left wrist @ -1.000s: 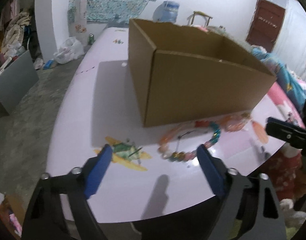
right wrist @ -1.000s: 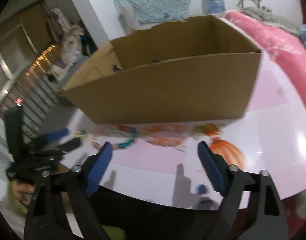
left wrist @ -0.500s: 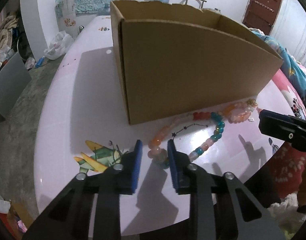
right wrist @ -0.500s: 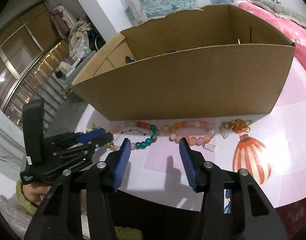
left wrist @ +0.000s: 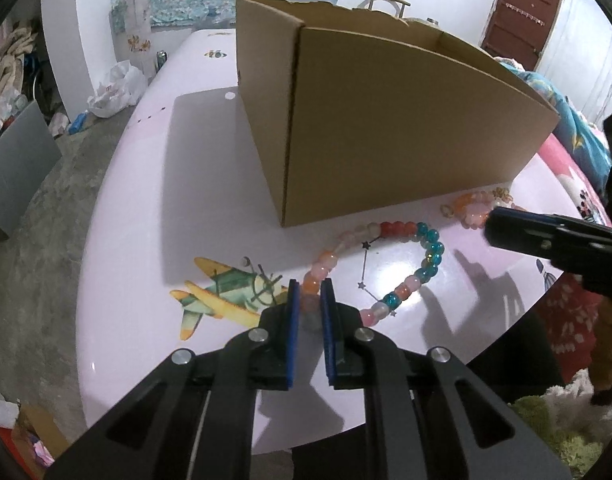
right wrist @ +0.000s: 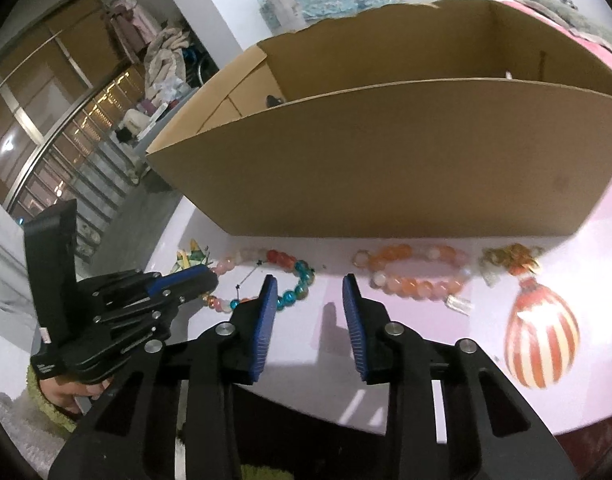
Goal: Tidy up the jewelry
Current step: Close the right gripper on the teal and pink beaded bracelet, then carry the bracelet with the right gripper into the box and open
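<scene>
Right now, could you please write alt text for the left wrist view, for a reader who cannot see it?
The left gripper, its blue fingers just closed, pinches the near beads of a multicoloured bracelet on a pale pink table. A cardboard box stands behind; the right gripper reaches in from the right.

Glass-like beads, matt cardboard, glossy desk

The bracelet (left wrist: 390,264) beads looked glossy and translucent; the box (left wrist: 386,136) was matt brown corrugated cardboard; the desk (left wrist: 145,208) was smooth, shiny, printed; the left tool (left wrist: 310,294) had matt black plastic, ribbed blue pads, metal screws.
</scene>
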Action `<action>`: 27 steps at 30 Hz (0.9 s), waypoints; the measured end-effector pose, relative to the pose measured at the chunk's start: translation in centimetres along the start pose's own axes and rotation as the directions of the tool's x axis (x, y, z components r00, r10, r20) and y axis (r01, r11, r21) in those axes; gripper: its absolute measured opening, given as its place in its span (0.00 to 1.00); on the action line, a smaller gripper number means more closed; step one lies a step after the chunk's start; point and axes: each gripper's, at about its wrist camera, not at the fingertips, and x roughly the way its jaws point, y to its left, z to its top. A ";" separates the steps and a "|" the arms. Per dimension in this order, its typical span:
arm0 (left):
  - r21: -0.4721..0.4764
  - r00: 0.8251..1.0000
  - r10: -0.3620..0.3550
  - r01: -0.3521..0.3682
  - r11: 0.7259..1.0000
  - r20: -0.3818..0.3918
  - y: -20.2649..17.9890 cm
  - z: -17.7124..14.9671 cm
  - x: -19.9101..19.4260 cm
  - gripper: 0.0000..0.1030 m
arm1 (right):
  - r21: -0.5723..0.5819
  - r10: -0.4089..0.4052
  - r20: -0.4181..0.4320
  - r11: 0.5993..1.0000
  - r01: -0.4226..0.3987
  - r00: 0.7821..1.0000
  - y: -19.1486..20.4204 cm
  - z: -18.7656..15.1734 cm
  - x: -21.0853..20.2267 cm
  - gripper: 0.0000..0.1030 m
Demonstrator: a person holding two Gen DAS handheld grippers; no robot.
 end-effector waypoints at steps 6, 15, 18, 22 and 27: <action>-0.009 1.000 -0.003 0.003 1.000 0.001 0.1 0.0 0.0 0.10 | -0.046 -0.027 -0.034 0.999 0.026 0.999 0.8 1.0 2.4 0.22; -0.009 1.000 0.000 0.000 1.000 -0.006 0.2 0.5 0.4 0.10 | -0.159 -0.125 -0.060 0.981 0.114 0.990 2.5 0.7 3.9 0.15; 0.000 1.000 0.009 -0.009 1.000 0.008 -0.1 0.5 0.5 0.10 | -0.175 -0.144 -0.052 0.976 0.133 0.988 2.8 0.6 3.9 0.10; 0.025 0.999 0.021 -0.021 0.999 0.028 -0.3 0.6 0.5 0.10 | -0.152 -0.135 -0.042 0.980 0.128 0.990 2.7 0.5 3.3 0.07; 0.016 0.998 -0.002 0.001 1.000 0.060 -0.4 0.7 -0.8 0.09 | -0.150 -0.125 -0.014 0.981 0.121 0.992 3.0 0.3 1.9 0.07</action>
